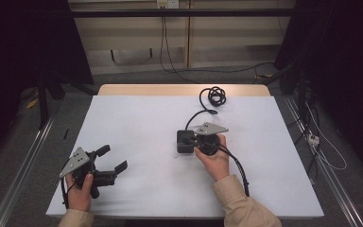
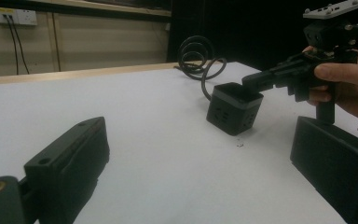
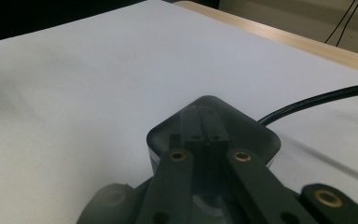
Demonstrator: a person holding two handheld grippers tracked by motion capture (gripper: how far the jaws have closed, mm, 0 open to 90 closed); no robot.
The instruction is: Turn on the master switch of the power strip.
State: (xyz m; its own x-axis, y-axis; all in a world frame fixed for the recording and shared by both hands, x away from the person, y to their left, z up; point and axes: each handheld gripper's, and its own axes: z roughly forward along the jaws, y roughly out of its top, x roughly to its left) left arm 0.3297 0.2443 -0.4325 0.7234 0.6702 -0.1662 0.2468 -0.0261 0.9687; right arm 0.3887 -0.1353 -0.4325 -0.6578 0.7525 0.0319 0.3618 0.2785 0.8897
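Observation:
A black cube-shaped power socket [image 1: 184,146] stands near the middle of the white table [image 1: 137,123], and its cable runs back to a coil [image 1: 216,95]. My right gripper [image 1: 192,140] is shut, its tips resting together on the top of the cube [image 3: 261,135] with nothing between them. The left gripper view shows the same cube [image 2: 234,108], the right gripper [image 2: 249,83] touching its top edge, and the coil [image 2: 198,56] behind. My left gripper [image 1: 112,158] is held at the front left with its jaws wide open and empty, well apart from the cube.
The table's wooden back edge [image 1: 184,89] shows beyond the white cover. Metal rails [image 1: 23,165] run along both sides on the floor, and loose cables [image 1: 321,146] lie to the right. A wall socket [image 2: 16,17] sits on the far wall.

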